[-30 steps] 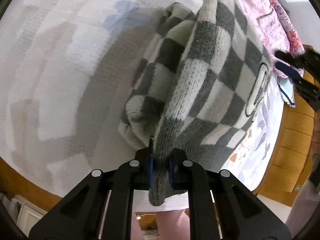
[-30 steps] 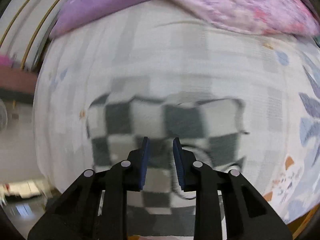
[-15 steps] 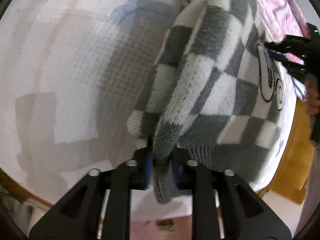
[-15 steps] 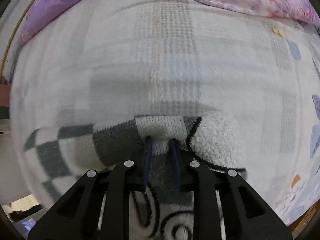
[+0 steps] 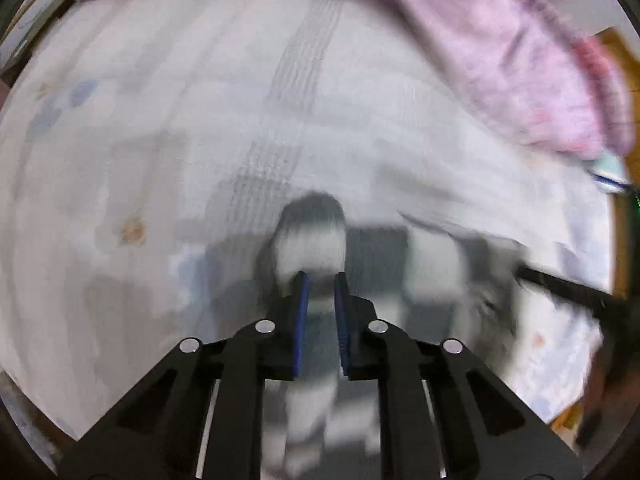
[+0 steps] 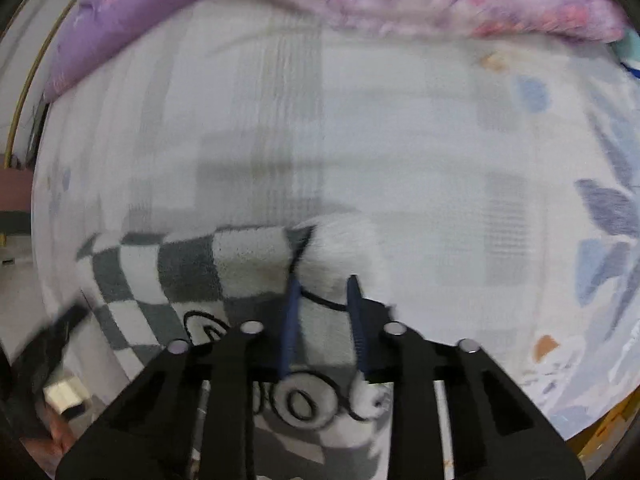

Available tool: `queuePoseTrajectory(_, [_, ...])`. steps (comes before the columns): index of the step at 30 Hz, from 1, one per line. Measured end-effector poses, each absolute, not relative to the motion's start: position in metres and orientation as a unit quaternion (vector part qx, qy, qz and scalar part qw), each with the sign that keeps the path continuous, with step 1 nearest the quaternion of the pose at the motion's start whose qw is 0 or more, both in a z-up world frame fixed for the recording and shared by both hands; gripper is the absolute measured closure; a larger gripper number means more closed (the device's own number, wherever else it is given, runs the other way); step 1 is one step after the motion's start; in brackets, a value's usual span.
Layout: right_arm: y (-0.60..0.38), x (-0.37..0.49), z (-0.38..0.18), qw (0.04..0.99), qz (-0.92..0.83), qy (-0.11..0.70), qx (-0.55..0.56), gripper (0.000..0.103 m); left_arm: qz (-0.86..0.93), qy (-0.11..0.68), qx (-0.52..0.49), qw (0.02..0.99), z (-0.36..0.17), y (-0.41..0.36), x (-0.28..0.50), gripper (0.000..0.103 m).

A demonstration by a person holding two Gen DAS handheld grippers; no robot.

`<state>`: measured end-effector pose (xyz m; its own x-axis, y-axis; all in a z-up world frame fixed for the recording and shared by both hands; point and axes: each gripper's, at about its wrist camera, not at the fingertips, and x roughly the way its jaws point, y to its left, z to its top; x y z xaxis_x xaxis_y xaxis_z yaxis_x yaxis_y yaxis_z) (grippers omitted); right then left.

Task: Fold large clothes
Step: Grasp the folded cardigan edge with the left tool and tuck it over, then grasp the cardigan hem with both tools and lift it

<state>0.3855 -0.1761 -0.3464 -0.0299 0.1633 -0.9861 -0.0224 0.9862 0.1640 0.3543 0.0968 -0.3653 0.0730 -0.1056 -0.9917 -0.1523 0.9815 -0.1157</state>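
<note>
A grey and white checkered knit sweater [image 6: 224, 264] lies on the white patterned bed cover [image 6: 400, 160]. In the left wrist view it is blurred by motion [image 5: 432, 264]. My left gripper [image 5: 319, 280] is shut on a fold of the sweater, which runs between its blue pads. My right gripper [image 6: 322, 284] has its pads astride the sweater's white edge with a gap between them; the fabric fills the gap. The right gripper's arm shows dark at the right of the left wrist view [image 5: 568, 288].
A pink floral quilt [image 5: 520, 64] and a purple pillow [image 6: 116, 8] lie at the far side of the bed. The wooden bed frame [image 5: 630, 184] runs along the right edge. The left gripper [image 6: 60, 344] shows blurred at the lower left of the right wrist view.
The left gripper swung round with the sweater fold, so its view now faces the pillows. The right gripper stays on the sweater's edge and its pads stand wider apart.
</note>
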Motion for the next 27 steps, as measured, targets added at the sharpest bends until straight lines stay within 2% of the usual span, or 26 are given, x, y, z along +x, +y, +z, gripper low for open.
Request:
queuePoseTrajectory(2, [-0.173,0.397,-0.369,0.704,0.045,0.708,0.035,0.084,0.026,0.69,-0.1,0.717,-0.419,0.104,0.379,0.091])
queuePoseTrajectory(4, [-0.178,0.412,-0.373,0.688,0.026,0.722,0.074,0.084,0.033,0.693,-0.103,0.713,-0.42,0.11,0.398,0.092])
queuePoseTrajectory(6, [-0.177,0.412,-0.367,0.678,0.023,0.731,0.069,0.084,0.025,0.698,-0.092,0.71,-0.407,0.109,0.399,0.092])
queuePoseTrajectory(11, [-0.17,0.331,-0.328,0.678,0.071,0.731,0.022,0.083,0.0,0.682,-0.05,0.729,-0.354,0.087,0.316,0.091])
queuePoseTrajectory(15, [-0.168,0.267,-0.368,0.678,0.072,0.731,-0.014,0.082,-0.005,0.703,-0.051,0.709,-0.404,0.08,0.24,0.092])
queuePoseTrajectory(18, [-0.171,0.261,-0.36,0.65,0.055,0.758,0.005,0.082,0.004,0.716,-0.053,0.696,-0.388,0.075,0.226,0.092])
queuePoseTrajectory(20, [-0.176,0.229,-0.36,0.606,0.083,0.79,0.041,0.083,0.001,0.72,-0.075,0.689,-0.378,0.077,0.21,0.091])
queuePoseTrajectory(22, [-0.183,0.186,-0.409,0.582,0.048,0.812,-0.001,0.082,-0.005,0.73,-0.068,0.68,-0.395,0.071,0.193,0.092])
queuePoseTrajectory(23, [-0.19,0.177,-0.435,0.592,0.045,0.804,0.024,0.077,-0.01,0.73,-0.065,0.68,-0.414,0.066,0.188,0.092])
queuePoseTrajectory(24, [-0.193,0.175,-0.441,0.601,0.04,0.797,0.039,0.076,-0.007,0.726,-0.065,0.685,-0.421,0.063,0.186,0.093])
queuePoseTrajectory(27, [-0.19,0.174,-0.409,0.576,0.046,0.815,0.043,0.075,-0.003,0.731,-0.064,0.679,-0.397,0.053,0.183,0.094])
